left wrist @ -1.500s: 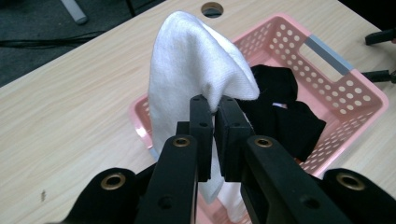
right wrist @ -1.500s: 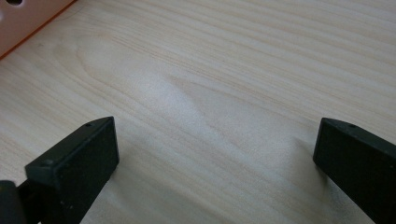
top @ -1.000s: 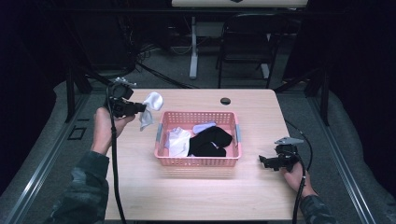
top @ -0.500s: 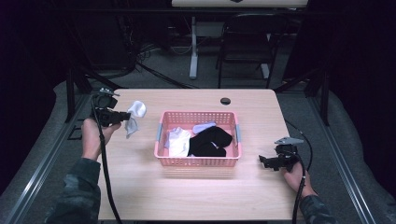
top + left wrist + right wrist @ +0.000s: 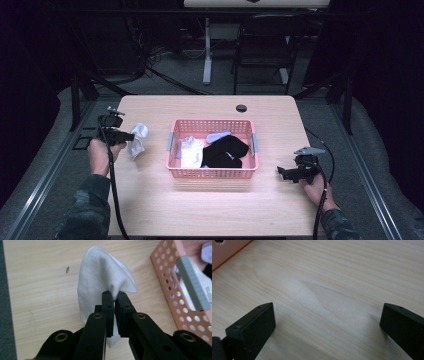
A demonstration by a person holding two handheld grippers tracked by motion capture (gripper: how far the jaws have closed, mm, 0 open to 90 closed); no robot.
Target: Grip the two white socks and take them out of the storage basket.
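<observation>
A white sock point(image 5: 137, 140) point(image 5: 100, 287) hangs over the table's left side, pinched in my left gripper point(image 5: 131, 136) point(image 5: 114, 295), which is shut on its folded edge. To its right stands a pink perforated basket point(image 5: 212, 173) point(image 5: 172, 290) holding a white sock point(image 5: 190, 151), a black garment point(image 5: 224, 150) and a pale lavender piece point(image 5: 219, 135). My right gripper point(image 5: 283, 173) point(image 5: 327, 322) rests low over the bare wood right of the basket, its jaws wide apart with nothing between them.
The wooden table point(image 5: 210, 210) has a round black grommet point(image 5: 241, 108) near its far edge. A chair point(image 5: 265, 50) and a desk leg point(image 5: 207, 50) stand behind on the dark floor. A corner of the basket point(image 5: 227, 250) shows at the right gripper view's upper left.
My left gripper has carried the white sock away from the basket, leftward and down toward the table's left edge. The right gripper has stayed put.
</observation>
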